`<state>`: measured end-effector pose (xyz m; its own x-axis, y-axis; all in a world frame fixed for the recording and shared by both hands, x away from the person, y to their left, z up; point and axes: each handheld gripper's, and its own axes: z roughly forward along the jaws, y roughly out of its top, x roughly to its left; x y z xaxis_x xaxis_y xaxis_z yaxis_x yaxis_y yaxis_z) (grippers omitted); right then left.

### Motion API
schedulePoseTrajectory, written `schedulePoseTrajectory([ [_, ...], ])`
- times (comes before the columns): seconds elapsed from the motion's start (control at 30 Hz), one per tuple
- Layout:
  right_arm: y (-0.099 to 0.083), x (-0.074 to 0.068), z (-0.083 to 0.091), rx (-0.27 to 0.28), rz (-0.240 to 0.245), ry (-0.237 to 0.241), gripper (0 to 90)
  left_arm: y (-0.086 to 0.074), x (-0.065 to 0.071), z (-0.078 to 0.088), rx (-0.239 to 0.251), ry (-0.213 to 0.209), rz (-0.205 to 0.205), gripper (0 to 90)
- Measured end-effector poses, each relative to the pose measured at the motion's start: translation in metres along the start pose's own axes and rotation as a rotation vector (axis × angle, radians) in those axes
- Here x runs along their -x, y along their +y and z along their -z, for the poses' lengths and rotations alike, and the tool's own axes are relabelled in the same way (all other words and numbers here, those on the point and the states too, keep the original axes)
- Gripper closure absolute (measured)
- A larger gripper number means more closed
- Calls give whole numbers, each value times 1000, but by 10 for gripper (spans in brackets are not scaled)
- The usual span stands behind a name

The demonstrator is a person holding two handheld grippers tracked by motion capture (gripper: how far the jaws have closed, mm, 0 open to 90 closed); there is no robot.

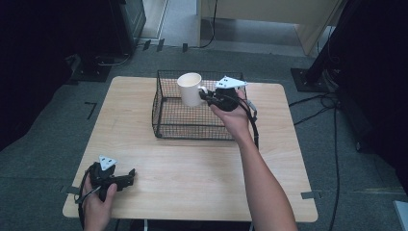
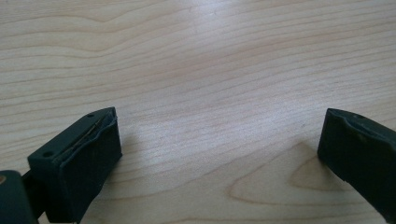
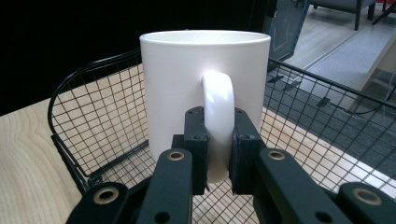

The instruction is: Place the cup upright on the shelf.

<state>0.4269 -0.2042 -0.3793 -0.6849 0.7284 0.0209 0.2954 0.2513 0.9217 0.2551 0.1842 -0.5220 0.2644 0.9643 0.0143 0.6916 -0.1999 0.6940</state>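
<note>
A white mug (image 1: 190, 89) hangs upright over the black wire basket (image 1: 166, 126), with my right gripper (image 1: 208, 96) shut on its handle. In the right gripper view the two black jaws pinch the mug's handle (image 3: 217, 121) from both sides, and the mug (image 3: 187, 79) stands above the basket's mesh floor (image 3: 116, 126). My left gripper (image 1: 129, 176) rests at the table's near left corner, held by a hand. Its jaws stand wide apart over bare wood in the left gripper view, with nothing between the fingertips (image 2: 88, 154).
The light wooden table (image 1: 192, 173) has free surface in front of the basket and to its left. Cables trail from both grippers. Dark equipment stands and cables lie on the grey floor (image 1: 337, 125) to the right.
</note>
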Motion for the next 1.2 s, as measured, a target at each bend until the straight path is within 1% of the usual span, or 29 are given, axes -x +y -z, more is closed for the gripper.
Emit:
schedulePoseTrajectory([
  [0.07, 1, 0, -4, -6, 5, 10, 805, 0, 0, 0, 1, 0, 1, 0],
  [0.17, 2, 1, -11, -22, 20, 11, 805, 0, 0, 0, -1, 0, -1, 0],
  [0.3, 1, 6, -21, -35, 34, 17, 805, 0, 0, 0, -2, -1, -1, 0],
  [0.5, -4, 12, -33, -52, 29, 38, 805, 0, 0, 0, -2, -1, -1, 0],
  [0.6, -7, 12, -40, -52, 23, 66, 805, 0, 0, 0, -1, -1, -1, 0],
  [0.67, -10, 11, -45, -64, 27, 72, 805, 0, 0, 0, -1, -1, -1, 0],
  [0.77, -14, 12, -53, -82, 30, 64, 804, 0, 0, 0, -1, -1, -1, 0],
  [0.87, -18, 15, -60, -91, 22, 69, 804, 0, 0, 0, -1, -1, -1, 0],
  [0.97, -22, 16, -67, -117, 35, 81, 804, 0, 0, 0, -1, -1, -1, 0],
  [1.07, -27, 17, -72, -138, 51, 74, 805, 0, 0, 0, -1, -1, -1, 0],
  [1.2, -31, 20, -76, -158, 30, 78, 804, 0, 0, 0, 1, -1, 0, 0],
])
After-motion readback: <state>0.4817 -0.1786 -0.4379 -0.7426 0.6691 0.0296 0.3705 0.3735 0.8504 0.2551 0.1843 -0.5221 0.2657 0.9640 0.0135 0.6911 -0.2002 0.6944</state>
